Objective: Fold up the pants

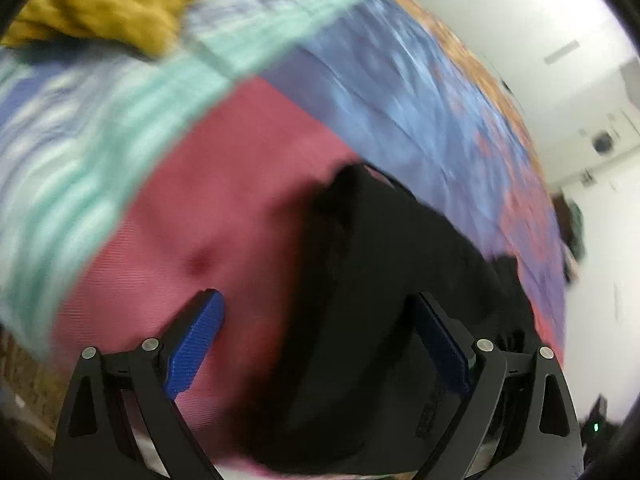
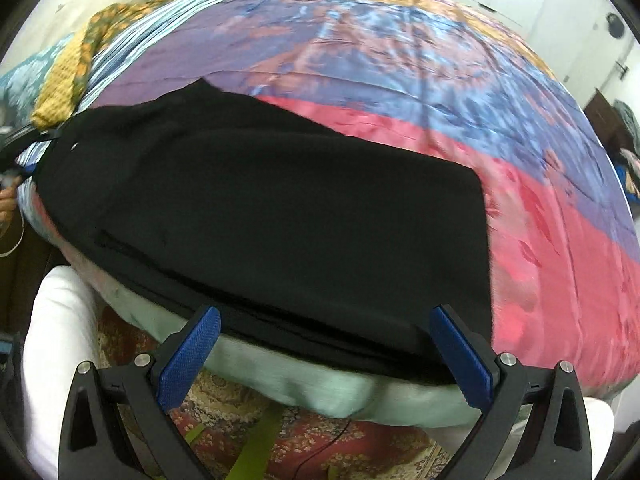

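Observation:
Black pants (image 2: 280,208) lie folded lengthwise along the near edge of a bed with a pink, purple and blue quilt (image 2: 400,80). My right gripper (image 2: 324,320) is open and empty, its blue fingers (image 2: 192,356) hovering over the pants' near edge. In the blurred left wrist view the pants (image 1: 380,300) lie on the pink part of the quilt (image 1: 224,208). My left gripper (image 1: 316,312) is open and empty just above one end of the pants. The left gripper also shows at the far left of the right wrist view (image 2: 24,156), by the pants' end.
A mustard pillow (image 1: 108,0) and a teal striped cover (image 1: 120,120) lie at the bed's head. A patterned rug (image 2: 260,432) covers the floor below the bed edge. The person's white-clad legs (image 2: 56,360) stand by the bed. White walls stand beyond.

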Motion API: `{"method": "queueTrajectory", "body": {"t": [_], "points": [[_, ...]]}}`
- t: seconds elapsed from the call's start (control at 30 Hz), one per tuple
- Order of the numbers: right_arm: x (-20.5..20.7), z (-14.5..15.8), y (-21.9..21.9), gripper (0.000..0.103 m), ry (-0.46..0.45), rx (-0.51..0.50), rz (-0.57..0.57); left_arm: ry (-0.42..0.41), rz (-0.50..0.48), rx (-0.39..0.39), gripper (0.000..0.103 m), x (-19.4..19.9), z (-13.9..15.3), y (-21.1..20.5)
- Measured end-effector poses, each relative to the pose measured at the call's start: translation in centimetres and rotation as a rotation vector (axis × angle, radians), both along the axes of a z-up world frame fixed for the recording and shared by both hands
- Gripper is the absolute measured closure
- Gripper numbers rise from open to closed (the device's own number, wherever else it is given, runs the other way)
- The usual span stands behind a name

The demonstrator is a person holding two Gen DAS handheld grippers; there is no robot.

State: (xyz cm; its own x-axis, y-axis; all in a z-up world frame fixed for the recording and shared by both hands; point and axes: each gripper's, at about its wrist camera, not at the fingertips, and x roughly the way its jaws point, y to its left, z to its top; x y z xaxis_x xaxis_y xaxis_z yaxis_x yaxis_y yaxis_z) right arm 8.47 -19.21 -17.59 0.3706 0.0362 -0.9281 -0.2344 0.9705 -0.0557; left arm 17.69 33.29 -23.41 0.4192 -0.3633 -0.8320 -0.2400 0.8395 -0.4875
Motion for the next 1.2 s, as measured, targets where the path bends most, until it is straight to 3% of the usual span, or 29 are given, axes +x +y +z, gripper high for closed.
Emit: {"method": "queueTrajectory", "body": {"t": [0.1,0.2,0.3,0.37,0.47,0.53,0.7,0.93,1.07,1.2], "points": [[-0.3,-0.1,0.7,0.0,0.008,-0.012,0.02,0.003,-0.102,-0.02,0.008,0.2,-0.3,-2.3],[-0.5,-0.3,1.0,0.0,0.018,-0.01,0.016,0.006,-0.157,0.057,0.008,0.2,0.0,-3.5],[-0.3,-0.4,1.3,0.0,0.02,-0.012,0.024,0.001,-0.118,0.022,0.032,-0.3,0.2,-2.8],[-0.4,-0.3,1.5,0.0,0.012,-0.013,0.035,-0.008,-0.102,0.006,0.057,-0.8,0.4,-2.4],[-0.5,-0.2,1.4,0.0,0.002,-0.005,0.038,-0.028,-0.082,0.02,0.074,-1.5,1.7,-2.6],[-0.4,-0.2,1.0,0.0,-0.001,0.002,0.025,-0.043,-0.063,0.026,0.078,-1.8,3.2,-3.1],[-0.4,0.2,-0.5,0.0,-0.026,0.03,-0.025,-0.065,0.001,-0.002,0.081,-2.2,7.3,-4.4],[-0.6,0.4,-2.6,0.0,-0.07,0.065,-0.079,-0.19,-0.104,0.019,0.083,-3.6,16.0,-12.3],[-0.9,0.0,-4.2,0.0,-0.079,0.083,-0.123,-0.233,-0.195,0.118,0.083,-3.8,19.1,-20.6],[-1.4,0.1,-6.0,0.0,-0.099,0.1,-0.171,-0.238,-0.287,0.255,0.082,-3.8,18.8,-29.0]]}}
